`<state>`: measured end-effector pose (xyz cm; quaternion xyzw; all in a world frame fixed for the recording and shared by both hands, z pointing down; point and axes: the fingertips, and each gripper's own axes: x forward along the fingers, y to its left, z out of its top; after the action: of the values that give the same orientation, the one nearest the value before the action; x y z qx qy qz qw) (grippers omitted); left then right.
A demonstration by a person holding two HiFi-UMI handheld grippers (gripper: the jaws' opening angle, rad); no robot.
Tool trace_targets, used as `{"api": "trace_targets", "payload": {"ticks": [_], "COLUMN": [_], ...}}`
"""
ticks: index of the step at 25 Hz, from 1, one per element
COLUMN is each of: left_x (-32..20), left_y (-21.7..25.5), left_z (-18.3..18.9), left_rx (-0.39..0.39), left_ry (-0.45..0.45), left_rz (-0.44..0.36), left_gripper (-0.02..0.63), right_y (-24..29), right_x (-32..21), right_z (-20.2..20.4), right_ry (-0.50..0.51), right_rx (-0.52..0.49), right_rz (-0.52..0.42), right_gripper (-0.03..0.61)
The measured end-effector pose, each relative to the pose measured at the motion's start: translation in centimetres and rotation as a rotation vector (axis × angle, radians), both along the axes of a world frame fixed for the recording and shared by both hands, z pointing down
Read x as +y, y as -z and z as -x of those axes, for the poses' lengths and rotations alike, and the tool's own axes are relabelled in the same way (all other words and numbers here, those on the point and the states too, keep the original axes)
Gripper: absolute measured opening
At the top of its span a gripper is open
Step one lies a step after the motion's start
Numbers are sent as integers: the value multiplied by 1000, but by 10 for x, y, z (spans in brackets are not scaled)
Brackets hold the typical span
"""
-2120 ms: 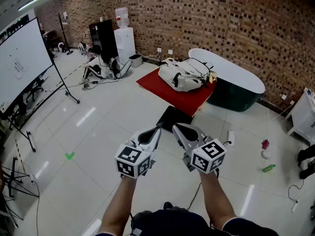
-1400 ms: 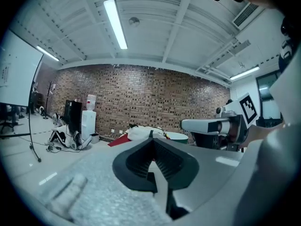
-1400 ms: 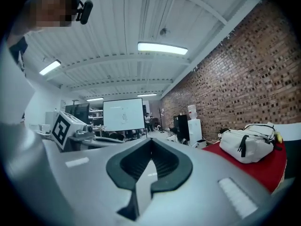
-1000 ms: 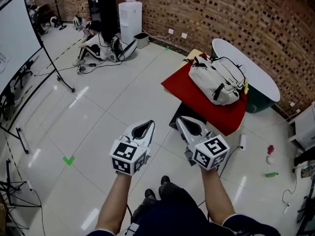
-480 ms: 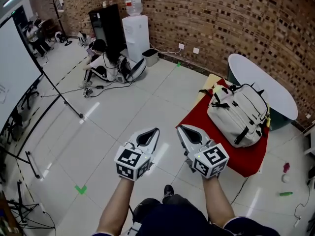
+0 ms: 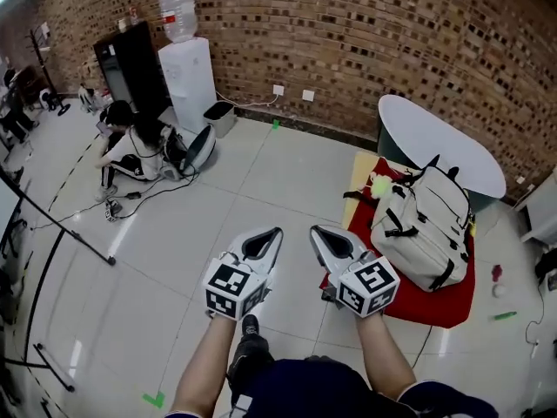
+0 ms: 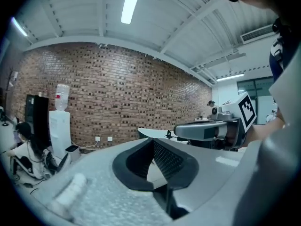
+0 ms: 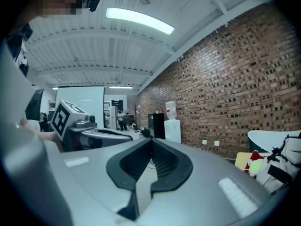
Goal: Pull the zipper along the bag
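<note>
Ahead of the grippers: open pale tiled floor (image 6: 218,225) runs bare to the brick wall (image 6: 392,42).
Far edge: the brick wall closes the room; a white water dispenser (image 6: 187,72) and a black cabinet (image 6: 130,68) stand against it at the left.
Left side: a person (image 6: 135,142) sits on the floor near the dispenser, and a thin black stand leg (image 6: 52,225) crosses the tiles below.
Right side: a white oval tub (image 6: 435,142) with a dark base stands by the wall, just behind the red mat (image 6: 435,301).
Bag's place: the backpack (image 6: 424,226) lies on the red mat, to the right of the right gripper and apart from both grippers.
Bag's look: light grey, bulging, with black straps and a black top handle; a yellow-green ball (image 6: 380,185) sits at its upper left corner. The zipper is too small to make out.
Left gripper (image 6: 271,235): held over bare floor, jaws pressed together with nothing between them.
Right gripper (image 6: 318,235): level beside the left one, near the mat's edge, jaws likewise clenched on nothing.
</note>
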<state>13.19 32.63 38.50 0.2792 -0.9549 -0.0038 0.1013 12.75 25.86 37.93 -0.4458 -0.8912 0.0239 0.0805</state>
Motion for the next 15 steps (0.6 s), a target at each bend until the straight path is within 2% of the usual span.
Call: {"api": "trace_targets", "payload": {"ticks": [4, 7, 11, 15], "left_x": [5, -4, -53, -126], "left_y": [-6, -6, -16, -22], "left_z": [62, 111, 168, 219], "left_rx": [33, 19, 15, 1], "left_ry": [-192, -300, -498, -691], "left_rz": [2, 11, 22, 54], "left_gripper": [2, 2, 2, 2], "right_y": [-3, 2, -6, -11], "right_x": [12, 5, -37, -103], "right_z": [56, 94, 129, 165], "right_ry": [-157, -254, -434, -634], "right_rx": [31, 26, 12, -18], "right_rz": [-17, -34, -89, -85], "right_gripper": [4, 5, 5, 5]}}
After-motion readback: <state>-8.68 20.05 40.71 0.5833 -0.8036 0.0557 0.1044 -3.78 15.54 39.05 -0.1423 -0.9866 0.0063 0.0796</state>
